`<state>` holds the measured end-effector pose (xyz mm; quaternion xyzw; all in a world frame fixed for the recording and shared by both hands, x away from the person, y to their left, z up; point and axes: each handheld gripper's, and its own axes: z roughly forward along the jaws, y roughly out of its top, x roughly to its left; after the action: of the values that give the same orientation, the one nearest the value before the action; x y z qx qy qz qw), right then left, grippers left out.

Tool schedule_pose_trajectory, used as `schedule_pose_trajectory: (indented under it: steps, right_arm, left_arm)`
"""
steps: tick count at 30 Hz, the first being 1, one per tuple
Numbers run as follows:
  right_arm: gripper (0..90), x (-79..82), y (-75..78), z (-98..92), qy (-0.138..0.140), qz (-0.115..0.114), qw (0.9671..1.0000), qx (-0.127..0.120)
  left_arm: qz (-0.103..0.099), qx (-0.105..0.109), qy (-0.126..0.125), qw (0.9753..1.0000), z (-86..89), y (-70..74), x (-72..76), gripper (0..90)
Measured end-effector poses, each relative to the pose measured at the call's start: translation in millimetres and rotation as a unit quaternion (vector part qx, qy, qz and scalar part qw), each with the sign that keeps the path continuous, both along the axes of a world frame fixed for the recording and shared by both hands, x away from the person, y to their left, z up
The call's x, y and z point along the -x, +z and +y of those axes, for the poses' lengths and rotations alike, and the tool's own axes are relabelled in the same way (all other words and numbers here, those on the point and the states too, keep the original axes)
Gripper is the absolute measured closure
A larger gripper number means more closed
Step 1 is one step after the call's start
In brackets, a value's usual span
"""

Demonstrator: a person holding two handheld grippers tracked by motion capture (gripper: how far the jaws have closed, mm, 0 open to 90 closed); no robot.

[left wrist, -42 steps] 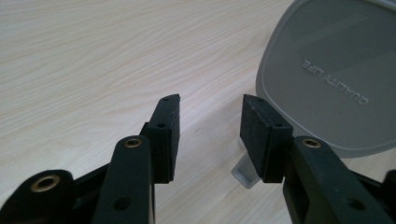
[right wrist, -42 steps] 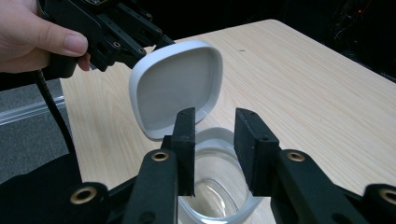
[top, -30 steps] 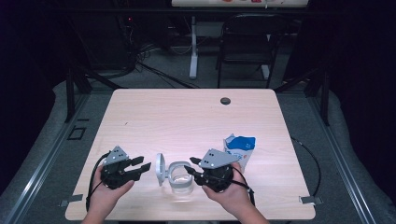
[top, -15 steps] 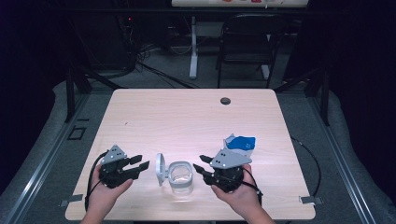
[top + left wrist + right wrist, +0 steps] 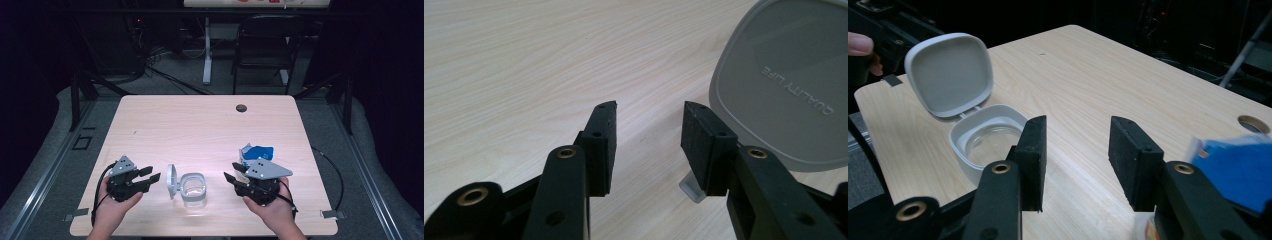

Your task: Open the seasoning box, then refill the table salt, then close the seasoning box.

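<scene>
On the left side of the table point(image 5: 200, 125), the left gripper point(image 5: 150, 178) sits in a hand point(image 5: 111, 207) near the front edge, and its two black jaws are spread apart with nothing between them. In the left gripper view, the grey lid point(image 5: 784, 85) stands just past the right jaw, and its far corner is cut off at the picture's edge, so you cannot see all of it. A small pale piece near the bottom of the lid pokes out behind that jaw, and most of it is hidden. In the middle sits the clear box point(image 5: 193, 189), open, with its lid standing up on its left side. To the right, the right gripper point(image 5: 231, 180) is held low beside the box, jaws apart and empty. Just behind it lies a blue packet point(image 5: 257, 151), partly covered by the gripper, and it looks blurry in the right gripper view.
</scene>
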<state>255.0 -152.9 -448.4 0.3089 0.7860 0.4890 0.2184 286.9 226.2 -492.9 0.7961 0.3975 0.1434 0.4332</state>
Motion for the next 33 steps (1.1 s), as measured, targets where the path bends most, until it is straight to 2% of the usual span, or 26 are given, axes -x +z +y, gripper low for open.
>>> schedule_pose_trajectory:
  steps: [11,16,20,21,26,30,33]
  right_arm:
    - [56.1,0.6,-5.6,-40.0,-0.044,0.006,0.999,0.0]
    - [53.1,1.0,-9.8,-59.0,-0.07,0.004,0.9975,-0.013]
    - [52.5,-0.2,-11.6,-68.3,-0.08,0.007,0.9967,-0.014]
    - [51.7,-2.1,-14.4,-76.0,-0.091,0.005,0.9957,-0.017]
    - [50.4,-5.0,-19.2,-87.9,-0.104,0.002,0.9944,-0.02]
    - [45.7,-10.7,-23.0,-97.1,-0.11,0.011,0.9937,-0.019]
    - [45.6,-15.5,-24.9,-102.0,-0.117,0.015,0.9929,-0.019]
  left_arm:
    - [0.001,-0.002,-0.002,1.0,-1.3,-0.1,0.2,58.5]
    - [0.0,0.0,-0.001,1.0,-1.8,-0.4,-0.7,58.4]
    - [0.002,-0.002,-0.002,1.0,-1.9,-1.2,-1.0,58.5]
    - [0.002,0.0,-0.001,1.0,-1.9,-0.9,-0.6,58.4]
    - [0.001,-0.001,0.0,1.0,-0.8,-0.2,-1.0,58.4]
    - [0.004,-0.003,0.002,1.0,0.6,-2.2,-3.8,57.9]
    - [0.003,0.0,0.005,1.0,1.5,-2.9,-4.4,57.5]
